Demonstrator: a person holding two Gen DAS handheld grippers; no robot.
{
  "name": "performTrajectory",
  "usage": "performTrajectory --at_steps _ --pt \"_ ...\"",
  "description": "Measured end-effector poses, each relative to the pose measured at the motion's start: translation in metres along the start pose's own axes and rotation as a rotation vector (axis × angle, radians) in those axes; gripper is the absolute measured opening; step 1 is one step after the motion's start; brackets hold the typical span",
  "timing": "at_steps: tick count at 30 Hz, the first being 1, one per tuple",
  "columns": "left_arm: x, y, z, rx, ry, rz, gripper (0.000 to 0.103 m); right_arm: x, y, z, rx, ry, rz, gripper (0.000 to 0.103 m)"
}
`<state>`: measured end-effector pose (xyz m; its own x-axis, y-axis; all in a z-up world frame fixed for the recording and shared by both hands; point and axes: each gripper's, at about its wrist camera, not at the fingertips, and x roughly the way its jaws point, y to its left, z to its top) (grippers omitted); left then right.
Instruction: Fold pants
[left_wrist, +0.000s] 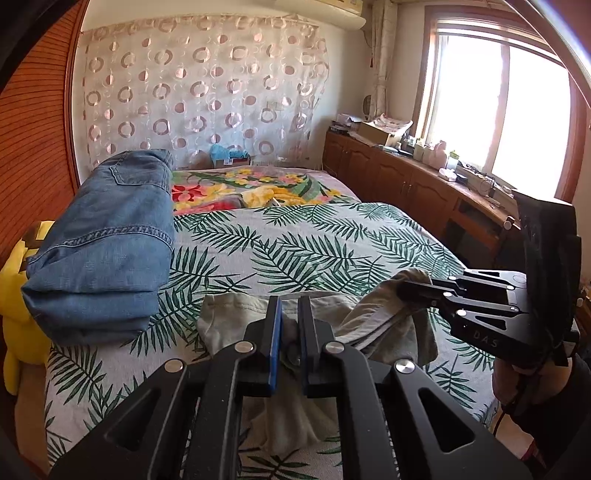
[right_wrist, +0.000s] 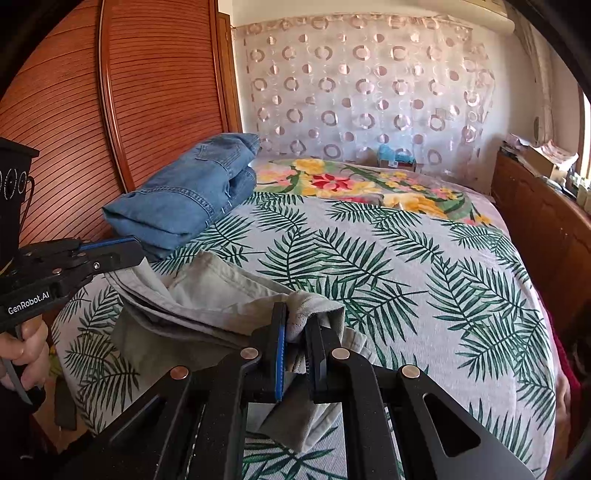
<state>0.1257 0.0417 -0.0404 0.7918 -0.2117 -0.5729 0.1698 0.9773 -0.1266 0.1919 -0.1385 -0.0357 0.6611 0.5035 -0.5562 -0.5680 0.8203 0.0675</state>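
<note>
Grey-beige pants (left_wrist: 236, 317) lie bunched at the near edge of the bed; in the right wrist view (right_wrist: 207, 291) they spread leftward. My left gripper (left_wrist: 289, 306) is shut on a fold of the pants; it also shows at the left of the right wrist view (right_wrist: 129, 254). My right gripper (right_wrist: 295, 317) is shut on another bunch of the pants and lifts it slightly; it shows at the right of the left wrist view (left_wrist: 402, 290). Part of the pants hangs below both grippers, hidden by them.
Folded blue jeans (left_wrist: 107, 243) lie on the bed's left side, also in the right wrist view (right_wrist: 192, 195). The leaf-print bedspread (left_wrist: 314, 243) covers the bed, a floral blanket (left_wrist: 251, 188) beyond. A yellow plush (left_wrist: 18, 295) sits left. Wooden cabinets (left_wrist: 406, 177) run along the right.
</note>
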Motion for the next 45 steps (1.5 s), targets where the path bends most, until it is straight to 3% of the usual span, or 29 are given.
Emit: performTrajectory --at_steps 11,17,19,20,25,33,45 --pt "0.004 0.001 -0.004 -0.001 0.005 0.019 0.014 0.021 -0.001 0.001 0.002 0.039 -0.012 0.009" --pt "-0.003 0.004 -0.005 -0.006 -0.025 0.031 0.05 0.026 -0.004 -0.001 0.013 0.043 -0.015 0.009" --pt "-0.002 0.006 -0.008 -0.01 -0.017 0.026 0.074 0.026 -0.003 -0.001 0.011 0.04 -0.02 0.011" --pt "-0.002 0.007 -0.009 -0.009 -0.016 0.024 0.078 0.025 -0.003 -0.001 0.008 0.036 -0.023 0.015" --pt "0.0 0.007 -0.022 -0.005 0.01 0.024 0.078 0.011 -0.007 -0.003 0.012 0.014 -0.023 0.046" --pt "0.004 0.005 -0.044 -0.009 0.062 0.028 0.078 -0.022 -0.018 -0.022 0.034 0.008 -0.018 0.047" --pt "-0.001 0.003 -0.067 -0.003 0.114 0.028 0.078 -0.046 -0.013 -0.059 0.006 0.095 0.014 0.047"
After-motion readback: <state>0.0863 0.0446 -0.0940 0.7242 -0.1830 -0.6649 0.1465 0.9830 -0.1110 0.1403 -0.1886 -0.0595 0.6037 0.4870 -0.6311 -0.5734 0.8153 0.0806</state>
